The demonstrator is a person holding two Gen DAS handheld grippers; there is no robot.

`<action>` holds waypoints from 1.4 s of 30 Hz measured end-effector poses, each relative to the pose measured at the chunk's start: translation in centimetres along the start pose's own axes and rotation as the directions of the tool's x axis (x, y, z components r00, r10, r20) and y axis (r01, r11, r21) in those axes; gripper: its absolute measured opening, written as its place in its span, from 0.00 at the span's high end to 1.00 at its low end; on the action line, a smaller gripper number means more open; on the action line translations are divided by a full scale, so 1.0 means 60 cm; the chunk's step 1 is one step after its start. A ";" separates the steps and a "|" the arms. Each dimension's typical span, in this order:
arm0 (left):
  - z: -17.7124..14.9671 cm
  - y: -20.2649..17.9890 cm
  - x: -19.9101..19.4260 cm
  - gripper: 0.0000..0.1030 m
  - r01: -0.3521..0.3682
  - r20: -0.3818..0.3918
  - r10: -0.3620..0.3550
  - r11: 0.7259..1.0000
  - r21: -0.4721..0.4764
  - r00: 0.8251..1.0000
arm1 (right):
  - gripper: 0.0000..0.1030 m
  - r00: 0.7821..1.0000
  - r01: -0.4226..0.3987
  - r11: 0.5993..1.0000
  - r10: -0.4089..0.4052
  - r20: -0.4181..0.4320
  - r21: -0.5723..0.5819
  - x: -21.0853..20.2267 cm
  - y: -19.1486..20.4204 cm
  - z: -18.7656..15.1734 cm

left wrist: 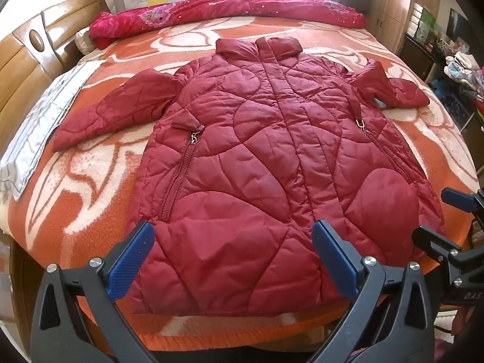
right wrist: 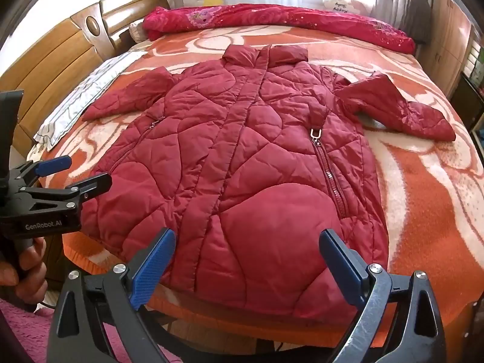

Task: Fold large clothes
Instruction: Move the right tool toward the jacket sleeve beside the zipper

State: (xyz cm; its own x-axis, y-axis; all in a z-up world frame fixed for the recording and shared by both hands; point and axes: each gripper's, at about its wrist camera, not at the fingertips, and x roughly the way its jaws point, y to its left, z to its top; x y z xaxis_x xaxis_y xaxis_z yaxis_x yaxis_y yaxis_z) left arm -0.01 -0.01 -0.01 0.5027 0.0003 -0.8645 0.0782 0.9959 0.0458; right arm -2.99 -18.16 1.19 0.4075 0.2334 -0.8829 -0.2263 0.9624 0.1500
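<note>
A dark red quilted jacket (left wrist: 266, 151) lies spread flat, front up, on the bed, collar at the far end and hem at the near edge. Both sleeves stretch out sideways. My left gripper (left wrist: 231, 251) hovers open above the hem's left part, nothing between its blue pads. In the right wrist view the same jacket (right wrist: 242, 163) fills the middle, and my right gripper (right wrist: 246, 263) stands open over the hem's right part, holding nothing. The left gripper (right wrist: 71, 171) shows at the left edge there, held by a hand (right wrist: 24, 269). The right gripper (left wrist: 444, 214) appears at the right edge of the left wrist view.
An orange and white blanket (left wrist: 90, 187) covers the bed. A rolled crimson quilt (left wrist: 227, 10) lies along the far side, a grey striped pillow (left wrist: 39, 127) at the left. A wooden headboard (left wrist: 27, 51) stands left; cluttered shelves (left wrist: 453, 60) right. Pink rug (right wrist: 18, 326) on the floor.
</note>
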 end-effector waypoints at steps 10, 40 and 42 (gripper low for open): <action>-0.001 0.005 -0.002 0.00 0.003 0.005 -0.003 1.000 0.007 1.000 | 0.06 1.000 -0.003 1.000 0.003 0.008 -0.002 -0.006 0.004 -0.002; 0.011 -0.012 0.010 0.00 0.013 -0.013 -0.013 1.000 -0.005 1.000 | 0.06 0.999 -0.029 1.000 0.029 0.026 0.004 -0.005 -0.006 0.013; 0.015 -0.004 0.018 0.00 0.021 -0.019 -0.021 1.000 -0.011 1.000 | 0.07 0.998 -0.052 0.999 0.051 0.033 0.011 -0.004 -0.014 0.017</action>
State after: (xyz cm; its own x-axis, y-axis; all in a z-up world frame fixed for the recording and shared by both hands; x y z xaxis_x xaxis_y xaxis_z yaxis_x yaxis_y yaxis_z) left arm 1.27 -0.35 -0.51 0.4841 -0.0189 -0.8748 0.0788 0.9966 0.0220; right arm -1.99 -18.85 1.73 0.4241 0.2868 -0.8590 -0.2373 0.9506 0.2003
